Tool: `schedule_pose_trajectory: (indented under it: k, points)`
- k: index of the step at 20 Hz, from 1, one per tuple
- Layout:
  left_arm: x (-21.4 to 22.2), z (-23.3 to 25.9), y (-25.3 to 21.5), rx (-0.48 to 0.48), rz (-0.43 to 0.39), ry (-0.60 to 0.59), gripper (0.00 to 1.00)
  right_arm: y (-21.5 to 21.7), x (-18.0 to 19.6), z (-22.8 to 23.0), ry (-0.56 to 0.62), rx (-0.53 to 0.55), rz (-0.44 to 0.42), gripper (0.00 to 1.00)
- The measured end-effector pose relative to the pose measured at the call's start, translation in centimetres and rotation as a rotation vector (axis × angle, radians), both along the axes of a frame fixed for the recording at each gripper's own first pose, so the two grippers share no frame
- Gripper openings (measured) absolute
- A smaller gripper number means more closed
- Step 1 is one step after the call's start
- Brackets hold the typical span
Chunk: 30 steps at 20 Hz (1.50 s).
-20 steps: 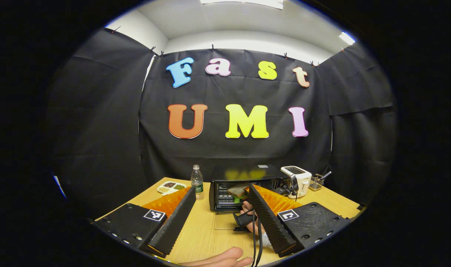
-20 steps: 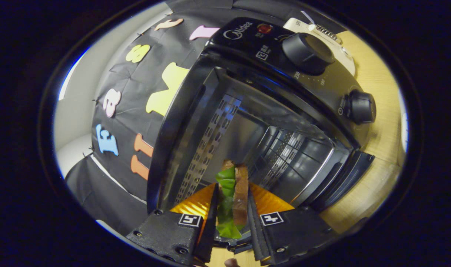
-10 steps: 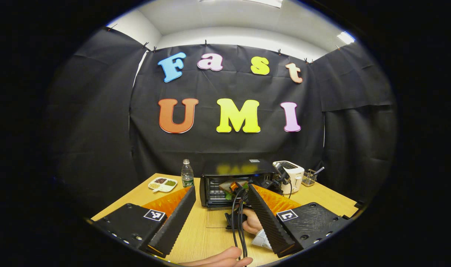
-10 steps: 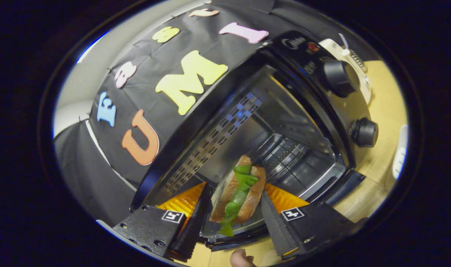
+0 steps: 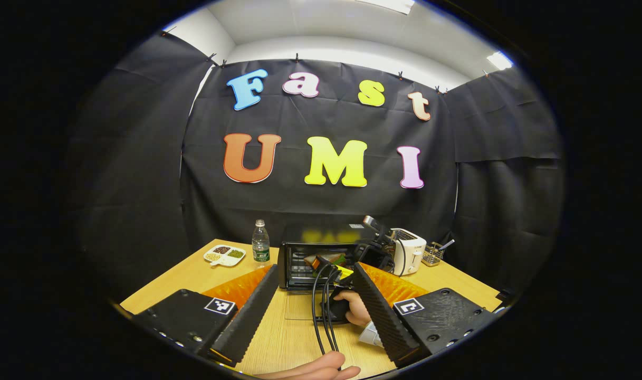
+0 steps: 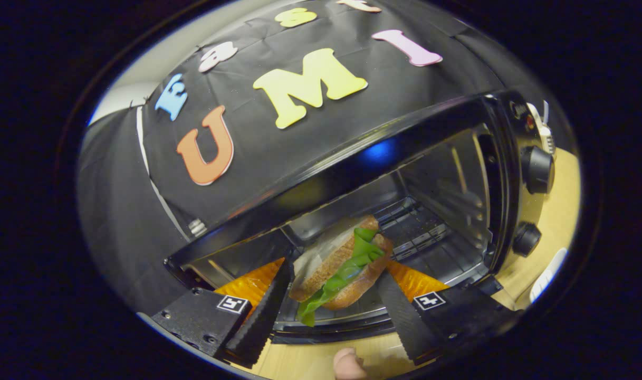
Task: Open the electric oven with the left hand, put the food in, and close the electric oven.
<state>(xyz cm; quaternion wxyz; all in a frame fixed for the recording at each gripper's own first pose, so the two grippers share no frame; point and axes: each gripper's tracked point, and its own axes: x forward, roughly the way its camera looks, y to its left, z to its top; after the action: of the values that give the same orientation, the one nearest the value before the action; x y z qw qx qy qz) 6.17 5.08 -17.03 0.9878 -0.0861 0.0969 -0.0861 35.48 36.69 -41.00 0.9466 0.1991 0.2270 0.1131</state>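
The black electric oven (image 5: pixel 299 253) stands at the table's far middle, its glass door (image 5: pixel 298 307) folded down flat. My left gripper (image 5: pixel 315 269) hovers over the near table, open and holding nothing. Beyond it a hand (image 5: pixel 352 309) holds my right gripper (image 5: pixel 330 262) at the oven's mouth, cables trailing back. In the right gripper view the oven (image 6: pixel 352 158) gapes wide. A sandwich (image 6: pixel 347 253) of brown bread and green lettuce lies tilted on the rack (image 6: pixel 418 232) inside. My right gripper (image 6: pixel 335 272) is open, its fingers (image 6: pixel 262 311) spread on either side of the sandwich.
A water bottle (image 5: pixel 260 243) and a white divided plate (image 5: pixel 224 254) stand left of the oven. A white toaster (image 5: pixel 409 248) and a small wire basket (image 5: pixel 432 254) stand to its right. Two knobs (image 6: pixel 538 170) sit on the oven's right panel. A fingertip (image 6: pixel 350 364) shows below.
My right gripper's fingers have spread apart and let go of the sandwich, which now rests inside the oven. That view has rolled level. The left gripper stayed open and shifted slightly.
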Motion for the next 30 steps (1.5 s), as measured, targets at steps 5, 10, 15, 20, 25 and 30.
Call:
schedule_pose_trajectory:
  k: [5, 10, 15, 20, 25, 30]
  points:
    - [-0.2, -0.5, 0.0, -0.034, -0.004, 0.017, 0.92, 0.1, 0.0, -0.7, 0.007, -0.18, 0.148, 1.0]
    - [-0.1, -1.4, 0.9, 0.01, 0.033, 0.028, 0.92, -0.5, 0.1, -1.2, 0.029, -0.257, 0.213, 1.0]
    - [-0.2, -2.2, 1.2, 0.018, 0.051, 0.049, 0.93, -1.0, -0.9, -1.8, 0.113, -0.338, 0.265, 1.0]
    - [0.1, -2.3, 1.7, 0.012, 0.065, 0.045, 0.92, -3.0, -3.2, -1.5, 0.205, -0.374, 0.33, 1.0]
    - [0.2, -2.5, 1.8, 0.037, 0.079, 0.039, 0.93, -4.6, -5.5, 0.1, 0.236, -0.321, 0.344, 1.0]
    - [0.5, -3.3, 1.1, 0.029, 0.075, 0.06, 0.93, -6.0, -5.6, 0.9, 0.216, -0.376, 0.334, 1.0]
